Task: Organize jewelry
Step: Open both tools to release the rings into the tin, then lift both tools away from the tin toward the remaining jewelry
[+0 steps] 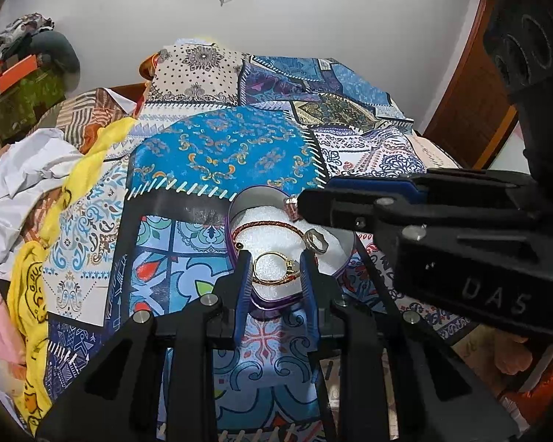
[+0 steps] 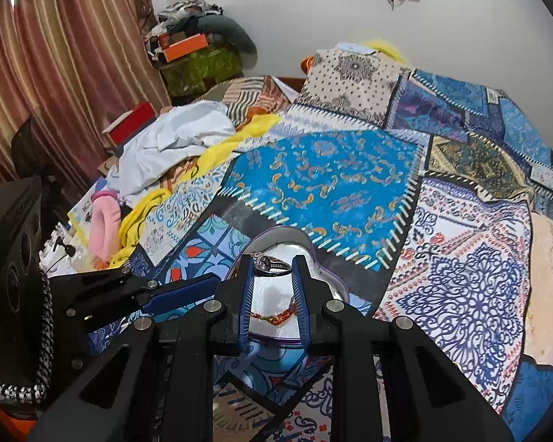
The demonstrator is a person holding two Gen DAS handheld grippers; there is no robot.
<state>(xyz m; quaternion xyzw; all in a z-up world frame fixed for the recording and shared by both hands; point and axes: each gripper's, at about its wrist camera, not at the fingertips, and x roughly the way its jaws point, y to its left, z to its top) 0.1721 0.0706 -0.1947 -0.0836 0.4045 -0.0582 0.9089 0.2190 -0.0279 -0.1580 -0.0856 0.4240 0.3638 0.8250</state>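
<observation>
A heart-shaped purple box point(image 1: 230, 221) with white foam lining lies open on the patterned bedspread. Inside it lie a red braided bracelet point(image 1: 265, 225) and a plain silver ring point(image 1: 316, 242). My left gripper point(image 1: 274, 256) hovers over the box's near part, shut on a gold ring point(image 1: 293, 267) that spans its blue fingers. My right gripper point(image 2: 271, 259) is above the same box point(image 2: 281, 228), shut on a silver ring with a stone point(image 2: 272, 265). In the left wrist view the right gripper point(image 1: 300, 202) reaches in from the right over the box's far edge. The red bracelet point(image 2: 276, 318) shows below it.
The patchwork bedspread point(image 2: 331, 176) covers the whole bed. White cloth point(image 2: 173, 140) and yellow cloth point(image 2: 140, 217) are heaped along its left side, with a pink item point(image 2: 105, 221) beside them. A heavy metal chain point(image 2: 42, 361) hangs at the lower left. A striped curtain point(image 2: 73, 55) stands behind.
</observation>
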